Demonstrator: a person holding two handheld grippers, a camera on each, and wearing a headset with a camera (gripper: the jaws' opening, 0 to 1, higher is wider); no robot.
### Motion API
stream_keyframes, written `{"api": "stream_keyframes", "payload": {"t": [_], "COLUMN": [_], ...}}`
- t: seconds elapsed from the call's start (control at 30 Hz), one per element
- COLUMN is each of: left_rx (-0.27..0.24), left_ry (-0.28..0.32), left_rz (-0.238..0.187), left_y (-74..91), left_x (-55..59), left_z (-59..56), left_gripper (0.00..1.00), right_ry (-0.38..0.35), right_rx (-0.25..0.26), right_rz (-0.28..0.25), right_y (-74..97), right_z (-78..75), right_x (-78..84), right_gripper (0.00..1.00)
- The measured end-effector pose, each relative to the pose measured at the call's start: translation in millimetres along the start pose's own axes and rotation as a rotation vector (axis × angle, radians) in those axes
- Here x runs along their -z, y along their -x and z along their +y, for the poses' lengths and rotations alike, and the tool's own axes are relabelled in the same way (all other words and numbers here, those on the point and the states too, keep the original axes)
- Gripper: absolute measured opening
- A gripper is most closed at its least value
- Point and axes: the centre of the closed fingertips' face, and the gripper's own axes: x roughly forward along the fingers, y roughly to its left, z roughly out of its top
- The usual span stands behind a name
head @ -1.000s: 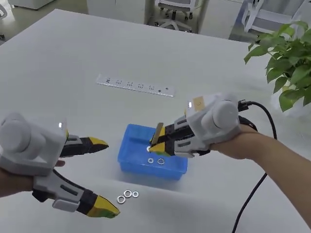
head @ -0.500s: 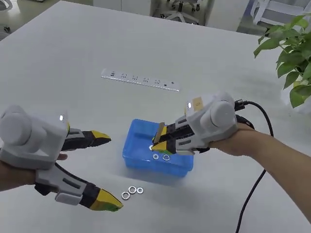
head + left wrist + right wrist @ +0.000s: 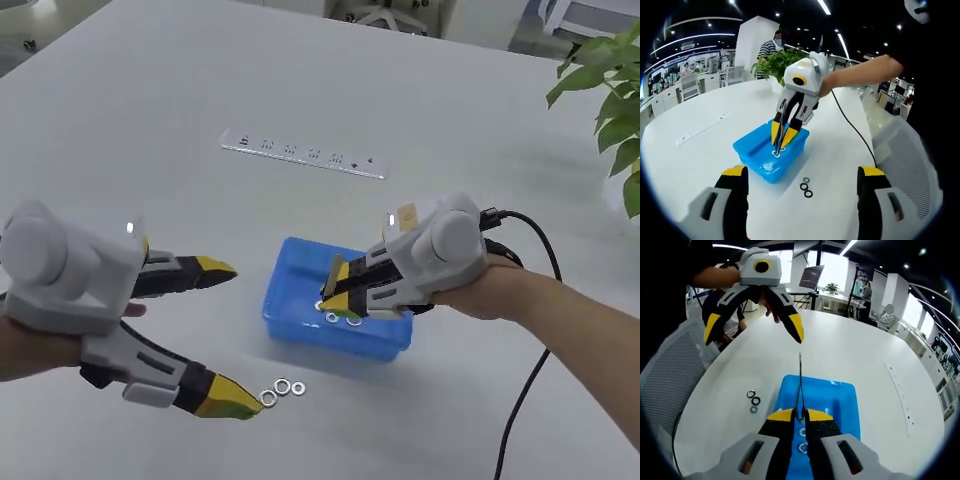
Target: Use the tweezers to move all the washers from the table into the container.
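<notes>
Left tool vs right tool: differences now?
The left tool is wide open and empty; the right tool is shut on thin metal tweezers. The left tool sits beside the blue plastic container; the right tool hangs above it. Both have black jaws with yellow tips.

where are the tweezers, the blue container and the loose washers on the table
tweezers (image 3: pixel 800 382), right gripper view, mid shaft
blue container (image 3: pixel 320 342), head view, front wall
loose washers (image 3: pixel 283 386), head view, middle washer of three
</notes>
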Motion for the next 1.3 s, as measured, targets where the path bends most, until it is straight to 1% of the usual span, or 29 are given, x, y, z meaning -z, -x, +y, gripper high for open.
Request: {"api": "stream_keyframes", "payload": {"t": [0.17,0.47,0.53,0.63,0.7,0.73,0.77,0.8,0.93,1.0,1.1,1.2,1.3], "left_rx": [-0.010,-0.022,-0.035,-0.046,-0.055,-0.058,-0.057,-0.055,-0.062,-0.067,-0.073,-0.061,-0.062], "left_ry": [-0.006,-0.013,-0.021,-0.028,-0.044,-0.047,-0.054,-0.060,-0.087,-0.094,-0.112,-0.122,-0.134], "left_rz": [-0.019,-0.032,-0.032,-0.032,-0.036,-0.033,-0.028,-0.025,-0.023,-0.022,-0.008,-0.002,0.001], "left_y": [-1.9,-12.0,-14.8,-19.3,-23.4,-25.2,-28.2,-30.1,-37.8,-41.9,-47.8,-52.3,-56.3], "left_x": [-5.4,-13.9,-16.0,-19.9,-23.2,-23.7,-25.0,-26.0,-32.4,-35.2,-37.0,-38.5,-40.3], "left_z": [6.2,16.7,20.9,26.5,30.8,32.3,33.8,34.3,38.7,42.1,46.2,45.5,46.7], "left_gripper": [0.88,0.79,0.74,0.63,0.57,0.54,0.51,0.48,0.34,0.30,0.25,0.21,0.16], "right_ry": [-0.012,-0.012,-0.014,-0.017,-0.017,-0.016,-0.019,-0.019,-0.017,-0.013,-0.010,-0.006,0.000], "right_rx": [-0.014,-0.036,-0.041,-0.046,-0.049,-0.052,-0.054,-0.053,-0.056,-0.057,-0.058,-0.059,-0.063], "right_rz": [0.000,0.012,0.012,0.012,0.015,0.018,0.007,0.012,0.008,0.008,0.009,0.012,0.015], "right_y": [-6.2,-14.6,-16.0,-17.0,-18.5,-19.0,-19.1,-18.9,-19.0,-19.1,-19.1,-19.0,-18.7], "right_z": [-0.8,-1.1,-0.7,-0.3,-0.7,-0.4,-0.6,-1.2,-1.5,-1.3,-1.0,-1.0,-0.6], "right_x": [4.2,11.5,13.0,14.3,16.9,17.8,16.2,17.2,16.4,16.2,16.2,16.6,17.1], "right_gripper": [0.09,0.09,0.09,0.09,0.09,0.09,0.09,0.09,0.09,0.09,0.09,0.09,0.09]}}
